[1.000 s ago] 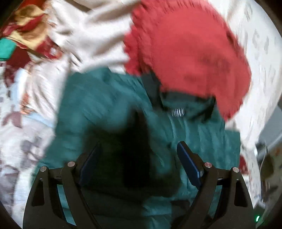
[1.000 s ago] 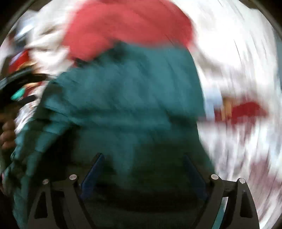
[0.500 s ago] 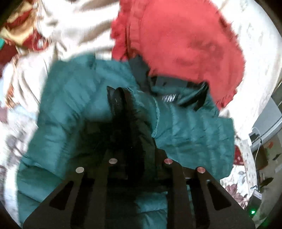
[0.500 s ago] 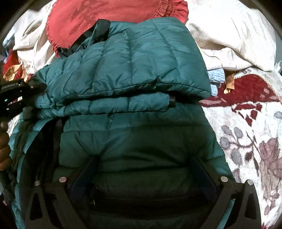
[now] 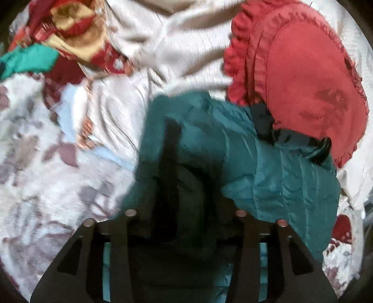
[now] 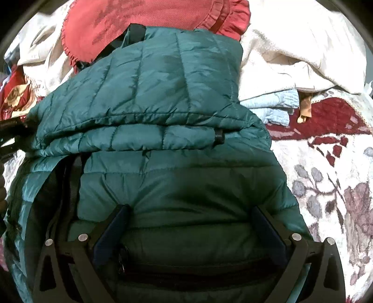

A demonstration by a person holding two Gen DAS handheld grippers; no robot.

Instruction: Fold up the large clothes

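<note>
A dark green quilted puffer jacket [image 6: 163,98] lies on a flowered bedspread, its upper half folded over the lower. In the right wrist view my right gripper [image 6: 190,223] is open, its blue-padded fingers [image 6: 112,230] spread wide and resting on the jacket's lower part near a pocket zip. In the left wrist view my left gripper [image 5: 184,200] is shut on a bunched edge of the jacket [image 5: 279,186], near its black zip strip. The left gripper's tips are hidden in the cloth.
A round red frilled cushion [image 5: 303,81] lies just beyond the jacket, touching its collar; it also shows in the right wrist view [image 6: 139,21]. Cream cloths [image 6: 303,46], a light blue garment [image 6: 277,105] and red-and-gold fabric [image 5: 77,42] are heaped around. The flowered bedspread [image 6: 326,174] lies to the right.
One second ago my left gripper was open over the jacket; it has since closed on the jacket's edge and pulled it across. The right gripper stays open and has settled on the jacket.
</note>
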